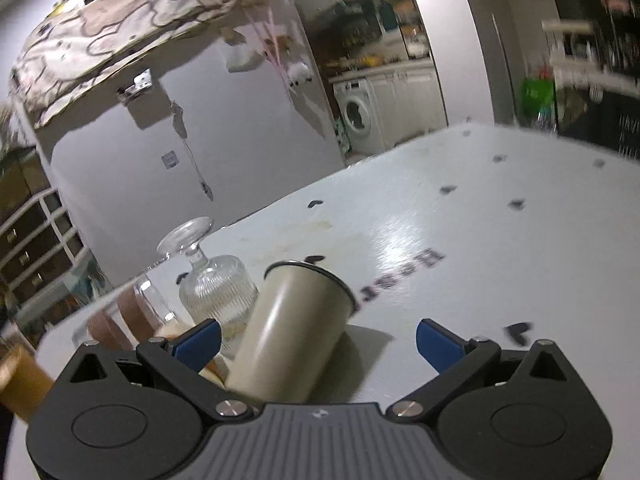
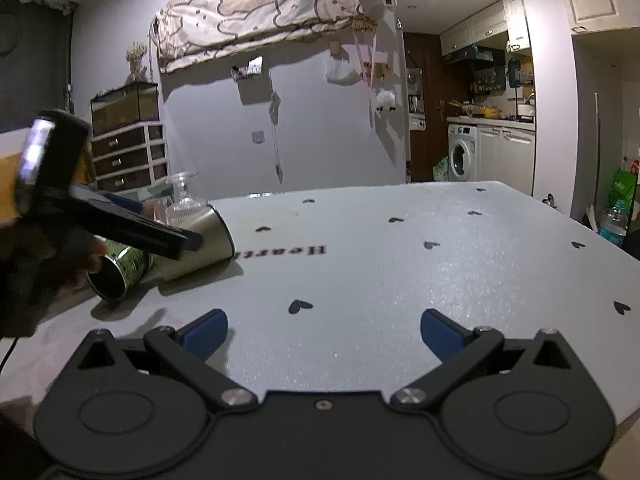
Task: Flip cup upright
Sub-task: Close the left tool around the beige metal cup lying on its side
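Left wrist view showed the cream cup (image 1: 294, 332) not yet upright — it lay tilted on the white table (image 1: 460, 240), its dark-rimmed mouth pointing up and away from the camera, its closed end toward the gripper body. So the flip was, as I judge, not done; the grasp itself seemed not closed yet. The left gripper (image 1: 318, 342) was spread wide, and the cup sat between its blue fingers (image 1: 198, 344), nearer to the left one; whether that finger touched the cup I could not tell. Just behind the cup stood an inverted stemmed glass (image 1: 212, 280), foot up, so there was little room on that side. Right wrist view showed the same cup (image 2: 200, 246) on its side near the printed word on the table (image 2: 400, 280), with the left gripper (image 2: 176, 240) reaching over it — the dark finger crossed its body. A green can (image 2: 120, 274) lay beside the cup, near the hand. The right gripper (image 2: 324, 334) was wide open, held nothing, and was well apart from the cup.
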Tool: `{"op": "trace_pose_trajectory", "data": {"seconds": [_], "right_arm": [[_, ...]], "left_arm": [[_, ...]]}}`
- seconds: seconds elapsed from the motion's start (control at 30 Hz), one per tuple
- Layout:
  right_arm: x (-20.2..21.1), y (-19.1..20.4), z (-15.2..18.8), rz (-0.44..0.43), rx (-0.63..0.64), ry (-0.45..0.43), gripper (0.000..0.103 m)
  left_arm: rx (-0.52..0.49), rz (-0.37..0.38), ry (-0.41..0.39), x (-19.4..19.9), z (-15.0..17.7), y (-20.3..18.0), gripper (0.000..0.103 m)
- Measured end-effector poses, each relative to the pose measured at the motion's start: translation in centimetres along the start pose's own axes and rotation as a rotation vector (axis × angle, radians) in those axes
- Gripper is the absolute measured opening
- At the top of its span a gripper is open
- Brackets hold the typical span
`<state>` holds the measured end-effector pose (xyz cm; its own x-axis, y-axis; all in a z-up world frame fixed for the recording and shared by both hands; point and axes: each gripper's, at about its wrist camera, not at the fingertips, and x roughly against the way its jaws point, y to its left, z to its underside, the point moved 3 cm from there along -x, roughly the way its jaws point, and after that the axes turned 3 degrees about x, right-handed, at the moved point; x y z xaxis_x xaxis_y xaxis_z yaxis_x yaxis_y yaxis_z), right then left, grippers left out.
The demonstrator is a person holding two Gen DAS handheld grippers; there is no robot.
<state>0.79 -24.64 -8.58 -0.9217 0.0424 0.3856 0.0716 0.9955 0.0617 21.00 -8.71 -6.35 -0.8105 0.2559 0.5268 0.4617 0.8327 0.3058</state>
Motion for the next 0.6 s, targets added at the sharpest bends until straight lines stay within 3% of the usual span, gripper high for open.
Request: {"op": "trace_pose_trajectory", "data": {"seconds": [0.07, 0.33, 0.5, 0.57, 0.6], "right_arm": [[0.1, -0.3, 0.0, -0.008, -0.007, -0.007, 0.103], [0.3, -1.4, 0.2, -0.049, -0.04, -0.036, 0.103], [0.4, -1.7, 0.2, -0.047, -0.043, -0.039, 0.103], [0.4, -1.7, 0.2, -0.047, -0.043, -0.042, 0.103], [0.4, -1.7, 0.2, -0.047, -0.044, -0.043, 0.103]], "left_arm": [[-0.044, -0.003, 0.049, -1.7, -0.4, 0.1, 0.095], [-0.116, -0.011, 0.191, -5.9, 0.0, 0.6, 0.092], [-0.141, -0.044, 0.21, -6.2, 0.8, 0.7, 0.082], [-0.155, -0.072, 0.217, -6.1, 0.8, 0.6, 0.067], [-0.145, -0.062, 0.223, -5.9, 0.9, 0.7, 0.067]]}}
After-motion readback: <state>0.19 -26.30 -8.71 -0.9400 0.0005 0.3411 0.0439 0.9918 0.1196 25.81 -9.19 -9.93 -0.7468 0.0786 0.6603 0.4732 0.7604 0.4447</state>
